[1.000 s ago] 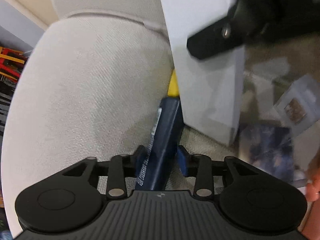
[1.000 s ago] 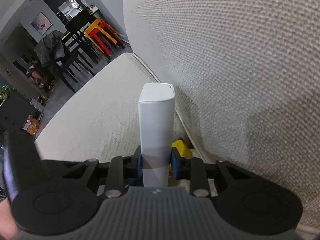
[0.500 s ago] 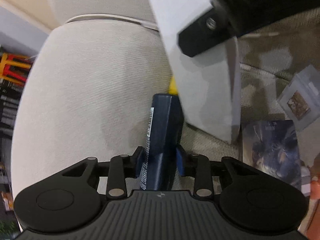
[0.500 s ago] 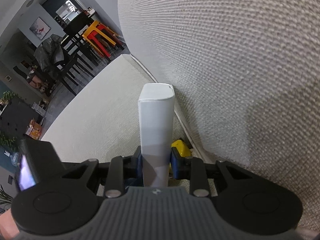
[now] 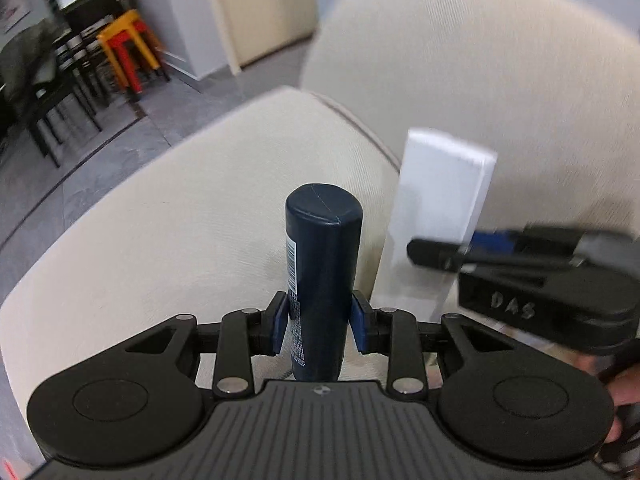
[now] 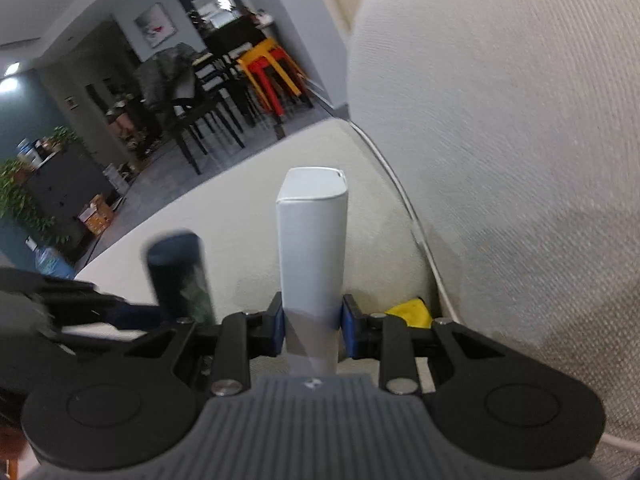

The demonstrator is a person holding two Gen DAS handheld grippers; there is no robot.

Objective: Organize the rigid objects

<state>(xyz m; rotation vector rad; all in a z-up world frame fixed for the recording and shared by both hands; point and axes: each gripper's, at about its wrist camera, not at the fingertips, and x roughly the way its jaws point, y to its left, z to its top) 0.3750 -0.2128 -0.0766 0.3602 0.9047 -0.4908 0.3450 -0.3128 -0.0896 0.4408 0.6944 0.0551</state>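
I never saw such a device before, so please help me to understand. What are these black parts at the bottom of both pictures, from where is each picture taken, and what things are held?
No robot is here. A person carries two hand-held tools, each with a camera looking forward along its two fingers.

The left camera's picture shows the left gripper shut on a dark blue box with a barcode. The right camera's picture shows the right gripper shut on a tall white cardboard box. Each box also appears in the other picture.

Both are held over a cream fabric sofa. A small yellow object lies at the foot of the sofa's back cushion.
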